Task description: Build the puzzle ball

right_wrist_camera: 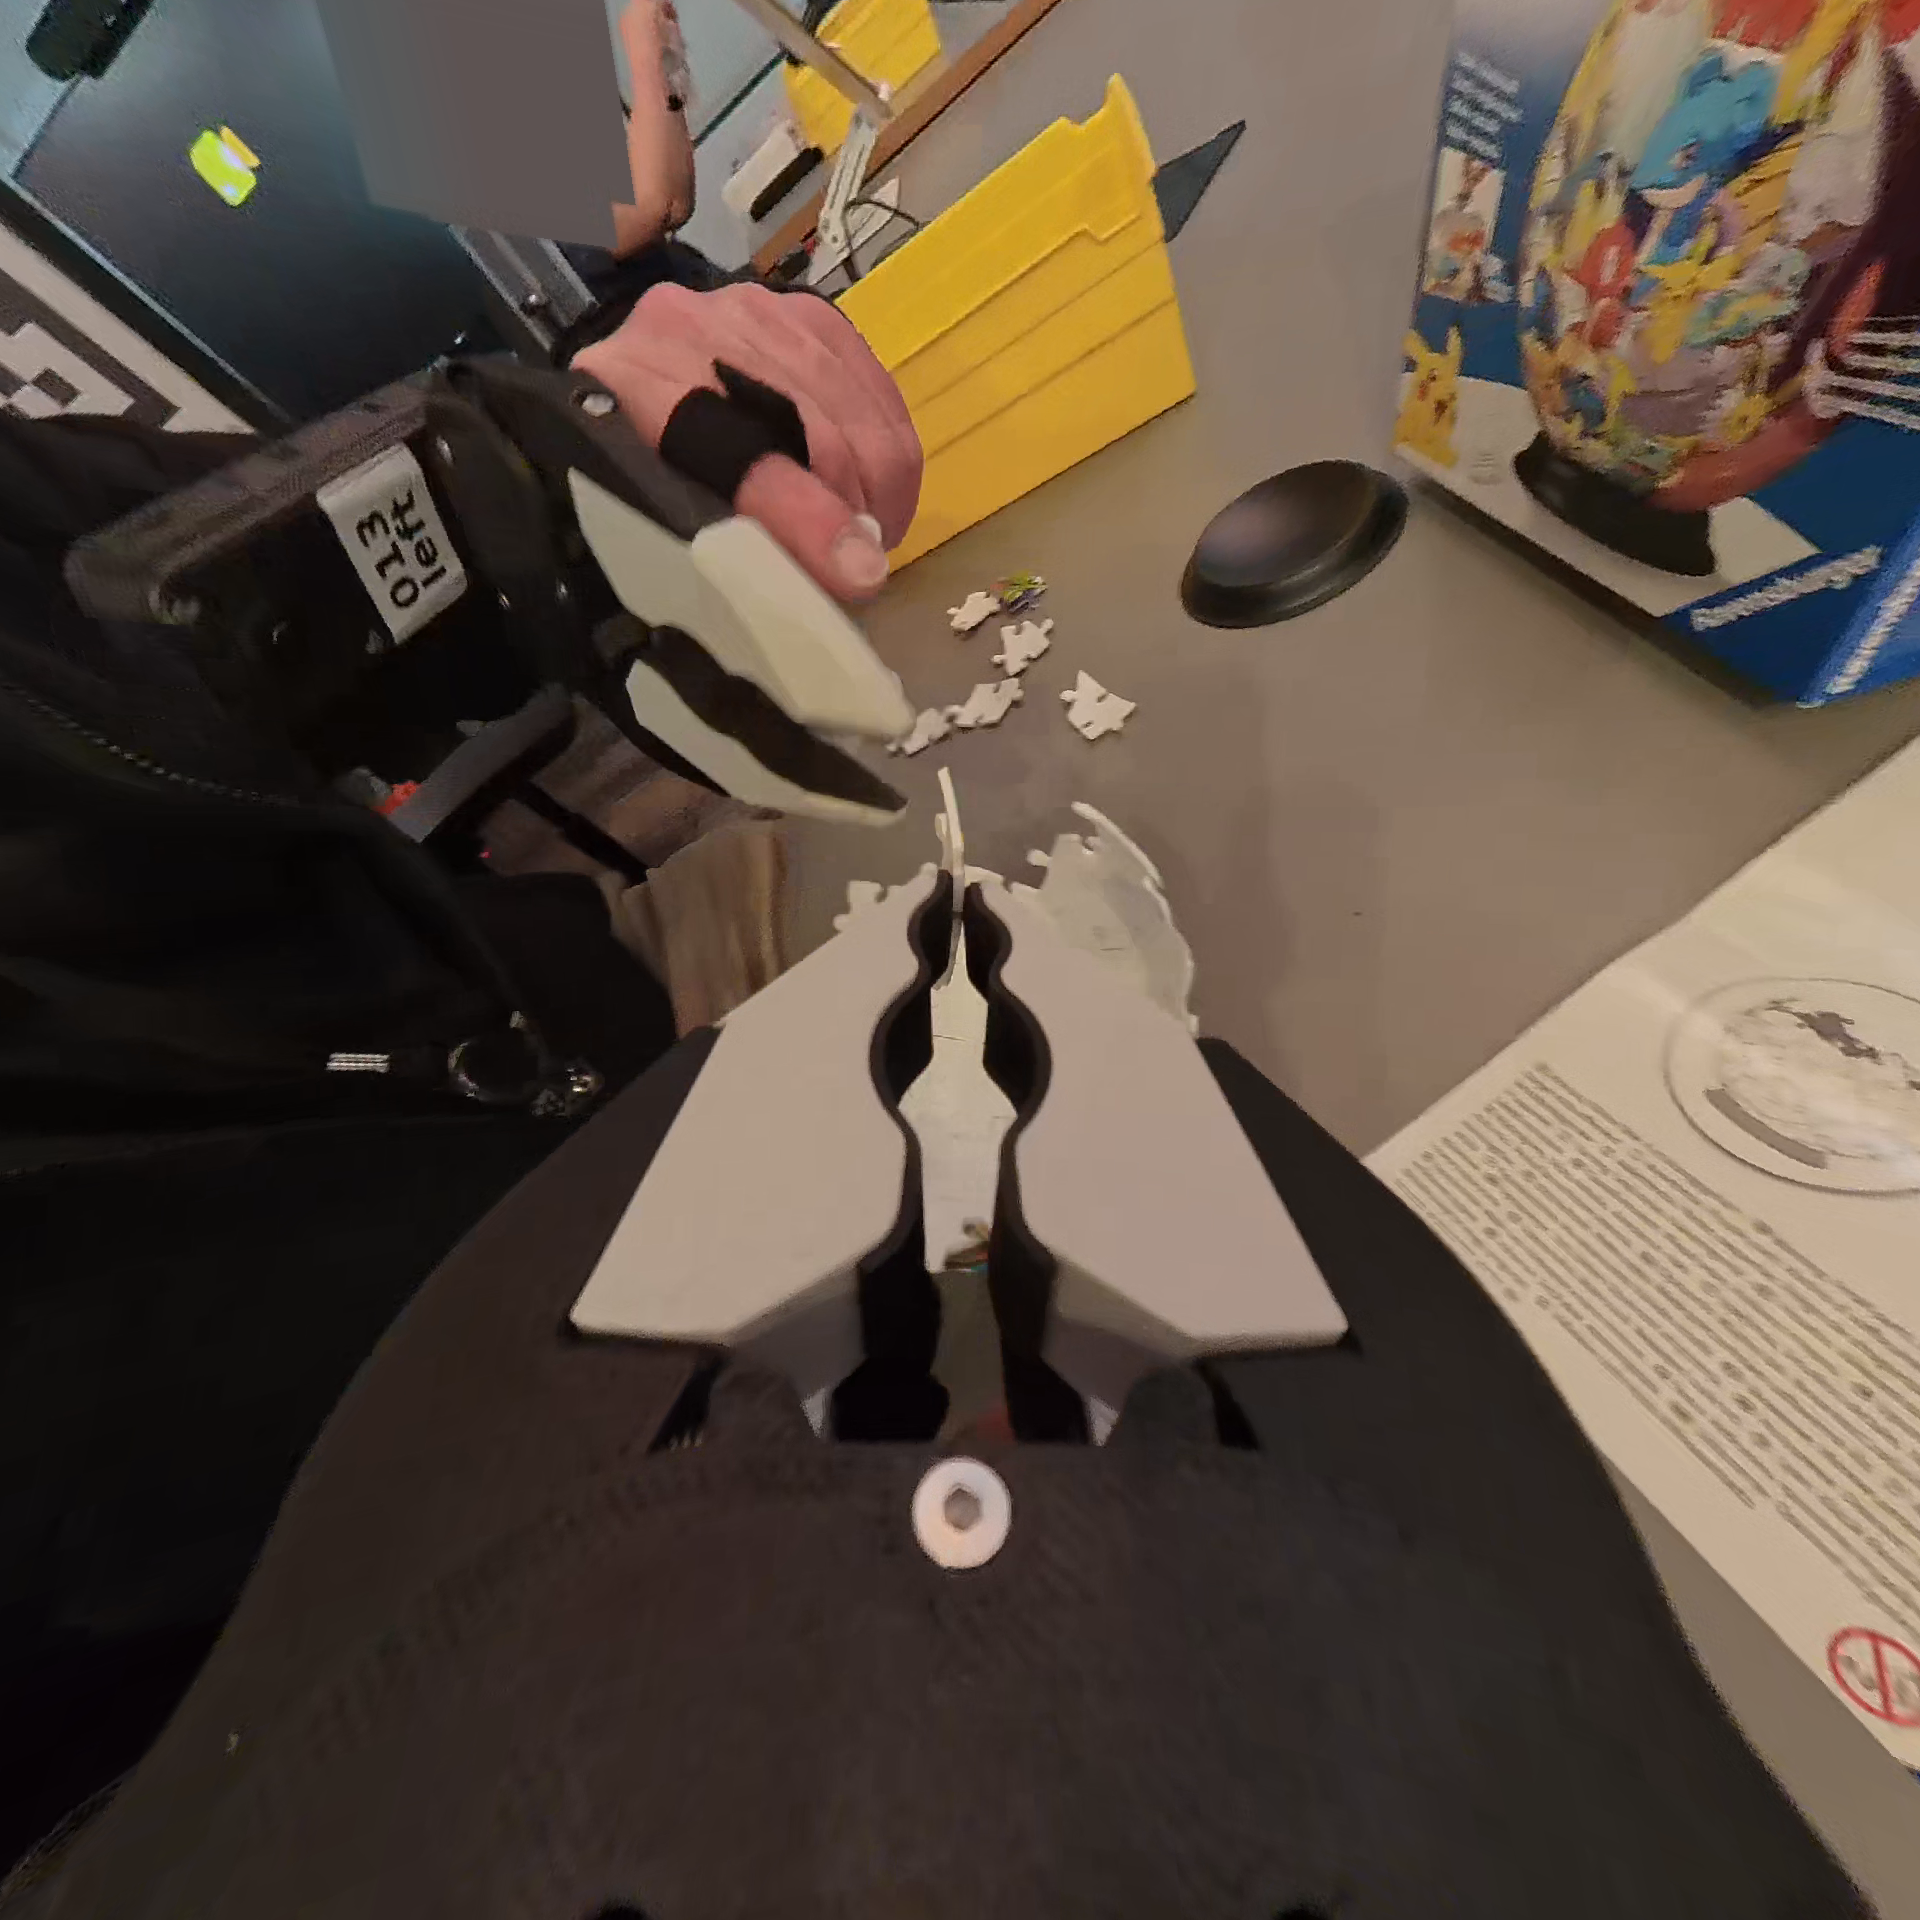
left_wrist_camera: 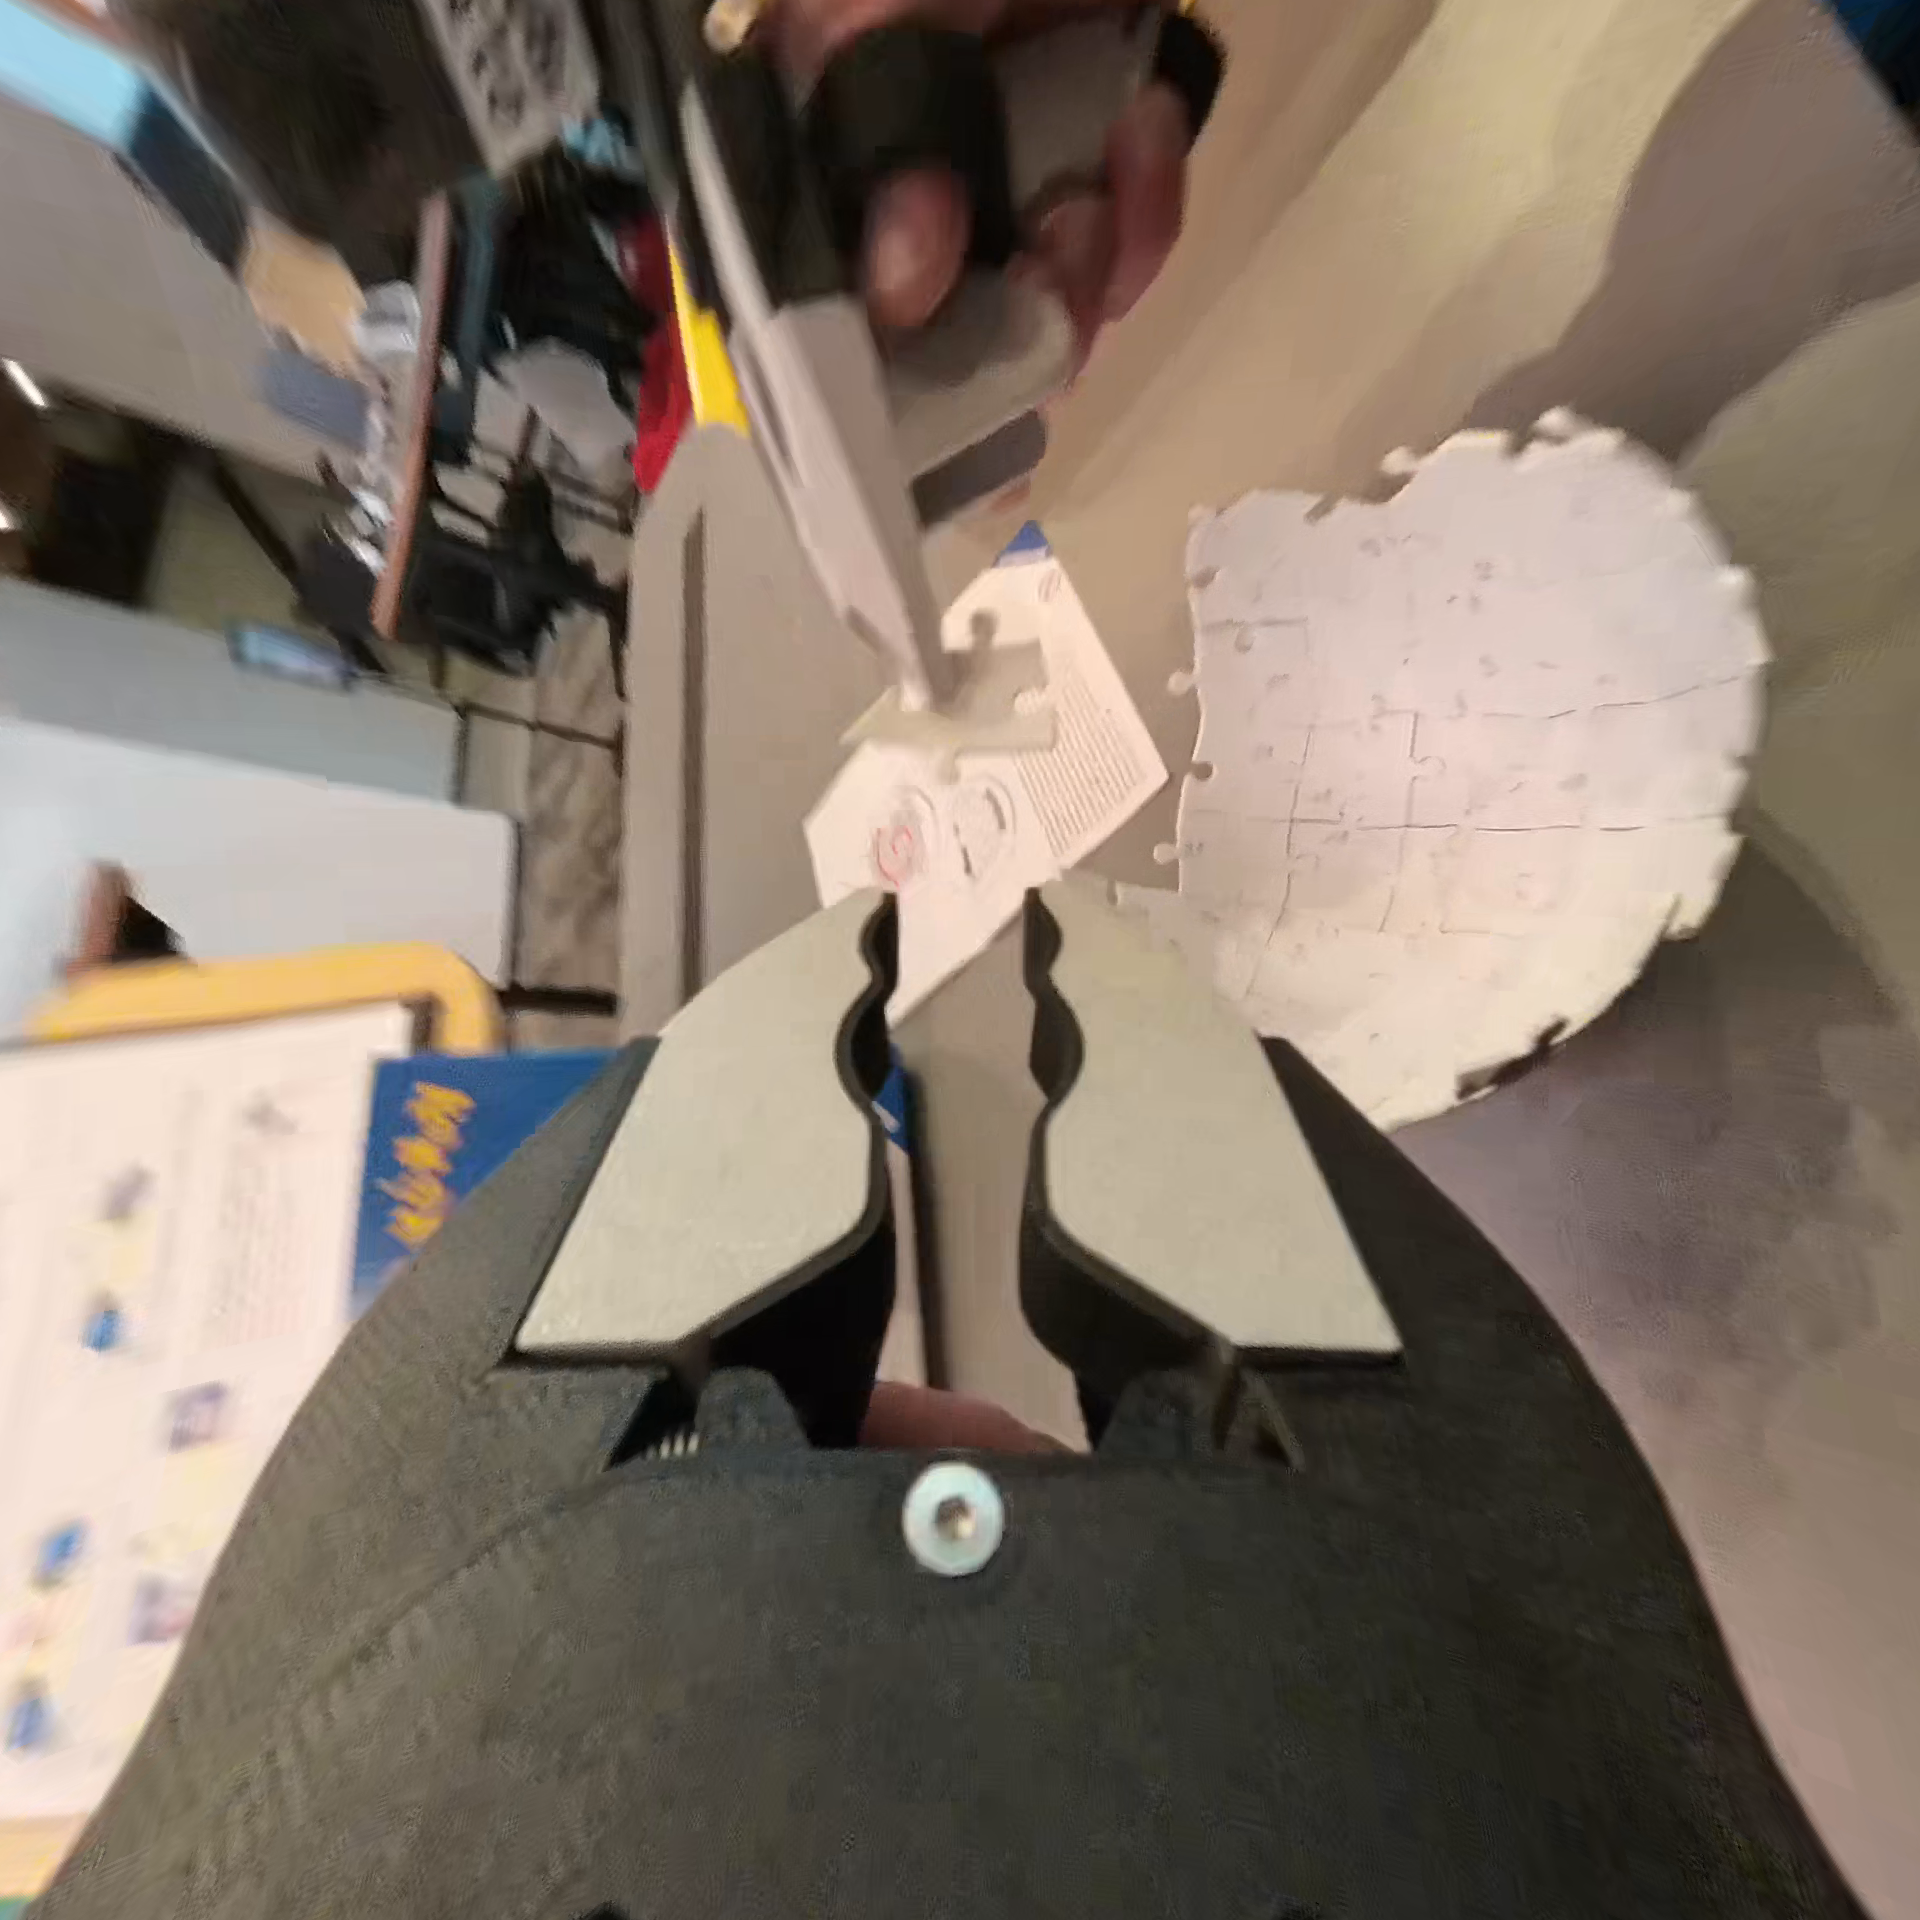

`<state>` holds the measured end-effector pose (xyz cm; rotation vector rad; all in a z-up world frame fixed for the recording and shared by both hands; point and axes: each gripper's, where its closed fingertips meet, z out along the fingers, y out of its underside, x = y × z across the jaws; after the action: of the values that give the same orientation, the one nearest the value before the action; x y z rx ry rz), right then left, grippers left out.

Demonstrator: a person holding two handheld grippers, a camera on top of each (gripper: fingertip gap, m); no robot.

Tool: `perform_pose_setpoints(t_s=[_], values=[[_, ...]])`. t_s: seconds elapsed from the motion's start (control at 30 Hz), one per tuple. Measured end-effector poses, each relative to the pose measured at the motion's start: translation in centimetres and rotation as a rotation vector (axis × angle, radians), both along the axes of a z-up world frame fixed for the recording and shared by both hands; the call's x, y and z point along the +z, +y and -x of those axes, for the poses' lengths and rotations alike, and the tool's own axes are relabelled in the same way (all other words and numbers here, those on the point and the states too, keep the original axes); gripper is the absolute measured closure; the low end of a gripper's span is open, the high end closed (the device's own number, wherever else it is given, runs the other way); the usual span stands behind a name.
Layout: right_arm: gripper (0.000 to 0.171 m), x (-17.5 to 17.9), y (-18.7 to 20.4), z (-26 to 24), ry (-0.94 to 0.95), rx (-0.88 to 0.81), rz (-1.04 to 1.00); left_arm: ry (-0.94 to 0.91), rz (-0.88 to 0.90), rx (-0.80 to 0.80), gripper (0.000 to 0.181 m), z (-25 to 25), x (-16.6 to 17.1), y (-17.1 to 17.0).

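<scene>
one right gripper (right_wrist_camera: 956, 904) pinching one puzzle piece (right_wrist_camera: 950, 842), five loose pieces (right_wrist_camera: 1097, 704)

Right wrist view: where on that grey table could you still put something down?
Bare grey table lies between the black stand, the instruction sheet and the half-built puzzle shell. It is crowded around the loose puzzle pieces.

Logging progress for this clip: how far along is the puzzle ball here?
Done: one curved shell of joined pieces, the partly built ball, lies white side up on the grey table. In hand: the right hand-held gripper pinches a single puzzle piece edge-on above the shell; the left hand-held gripper is open and empty. Left: several loose pieces remain beside the black stand, and the shell is far from a closed sphere.
</scene>
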<state>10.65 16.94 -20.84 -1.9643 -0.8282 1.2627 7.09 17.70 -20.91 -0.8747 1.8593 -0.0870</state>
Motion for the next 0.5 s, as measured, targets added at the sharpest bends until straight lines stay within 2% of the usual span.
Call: perform_pose_setpoints(t_s=[0.2,0.5], values=[[0.171,-3.9,1.0,-0.5,-0.126,-0.046,-0.027,0.060,0.404,0.199,0.129,0.4,-4.1,2.7],[0.171,-6.4,2.1,-0.2,-0.178,-0.085,-0.058,0.168,0.834,0.235,0.133,-0.9,-7.5,2.3]])
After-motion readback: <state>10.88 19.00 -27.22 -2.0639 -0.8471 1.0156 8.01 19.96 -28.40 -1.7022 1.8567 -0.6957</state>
